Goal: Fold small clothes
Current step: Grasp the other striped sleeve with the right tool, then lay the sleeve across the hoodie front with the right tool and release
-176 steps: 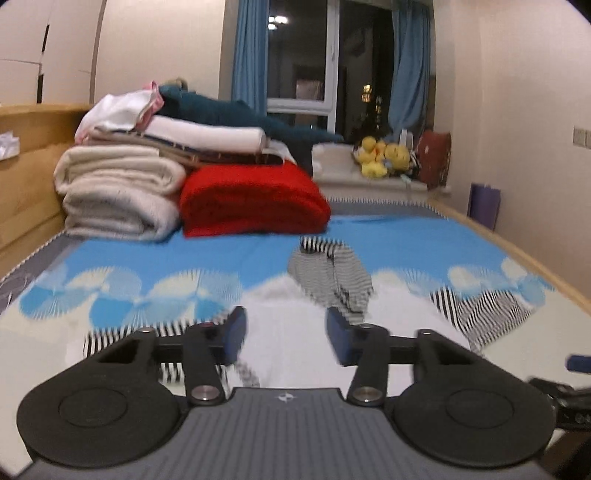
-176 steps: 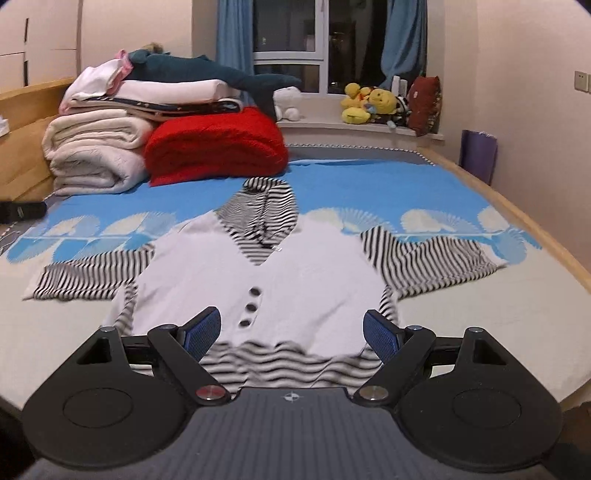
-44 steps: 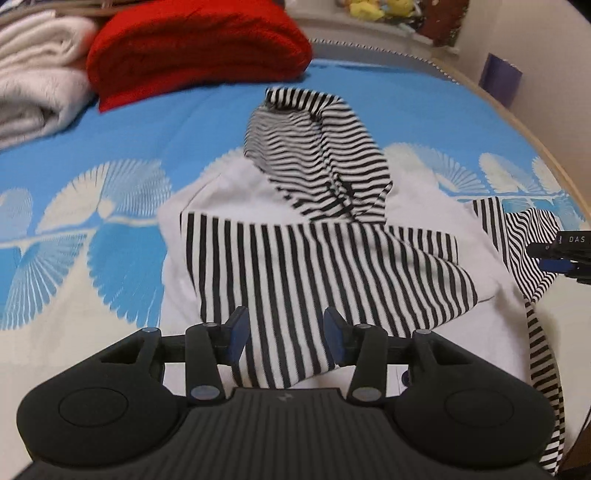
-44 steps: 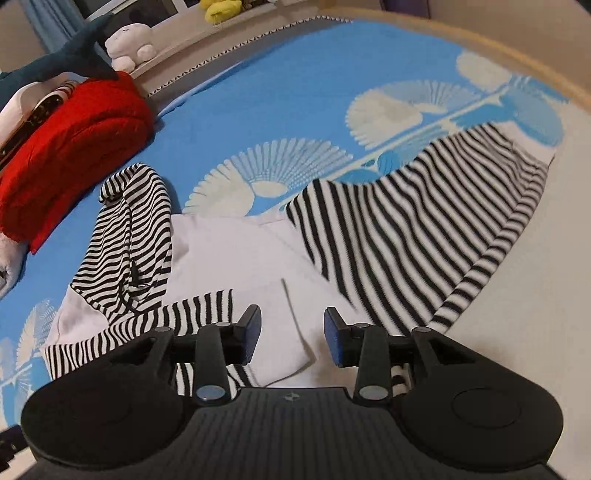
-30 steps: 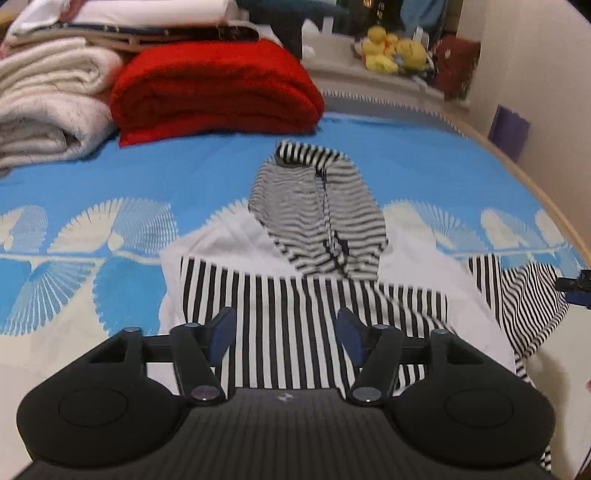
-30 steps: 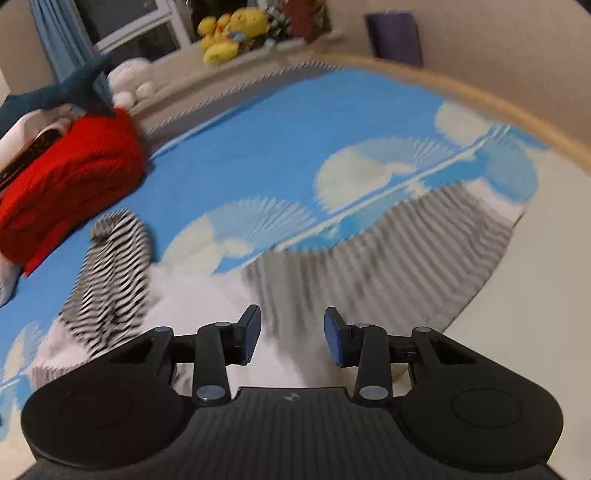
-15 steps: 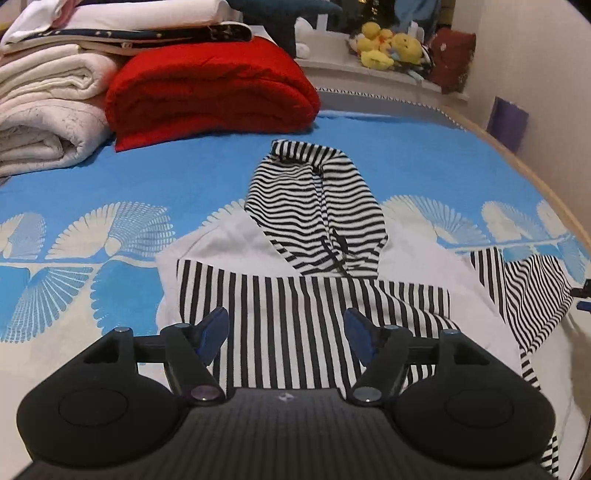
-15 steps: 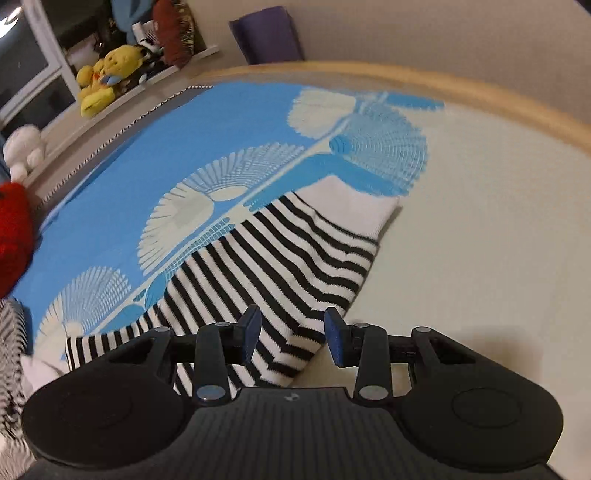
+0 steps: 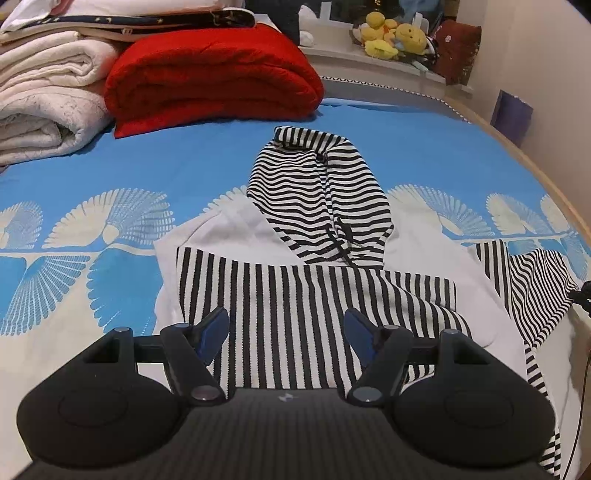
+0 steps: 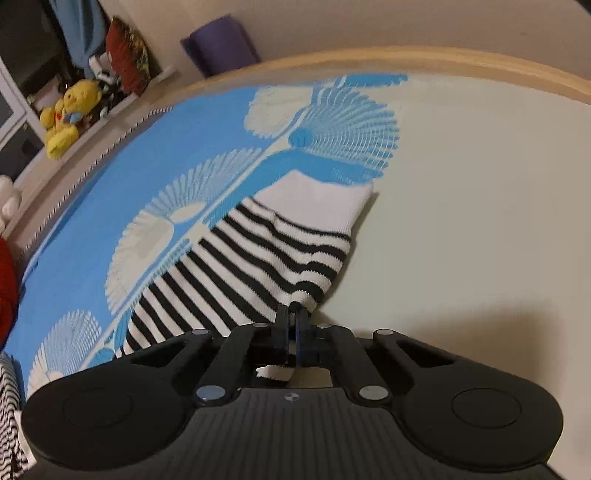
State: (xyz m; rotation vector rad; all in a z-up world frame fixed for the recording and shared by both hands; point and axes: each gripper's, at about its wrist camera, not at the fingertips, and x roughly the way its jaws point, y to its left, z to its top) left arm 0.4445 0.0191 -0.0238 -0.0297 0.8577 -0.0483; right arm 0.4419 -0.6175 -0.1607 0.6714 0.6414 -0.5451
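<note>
Change: since half a second before, the right gripper (image 10: 294,325) had dropped onto the sleeve end and its fingers, apart then, were pressed together on the cloth; the left gripper (image 9: 286,330) had barely moved.
Left hand: it hovered above the garment with fingers spread wide, holding nothing.
Garment: the small white hooded top with black-and-white striped hood and sleeves (image 9: 314,266) lay flat on the bed, its left sleeve folded across the chest, hood pointing at the window.
Right sleeve: the striped right sleeve with its white cuff (image 10: 266,254) stretched out flat to the side, pinched at its near edge just short of the cuff.
Step in hand: folding that sleeve in, I'd say! To do it well, lift only enough to clear the sheet, carry the cuff straight across onto the folded left sleeve, keep the shoulder crease parallel to the body's side, and let the free hand pin the chest.
Surface: a blue and cream bedsheet printed with fan shapes (image 9: 92,236), soft enough to drag and wrinkle.
Room: a folded red blanket (image 9: 210,74) and rolled white quilts (image 9: 44,107) sat at the head, yellow plush toys (image 9: 395,35) on the sill, a wooden bed rail (image 10: 443,62) on the right.
</note>
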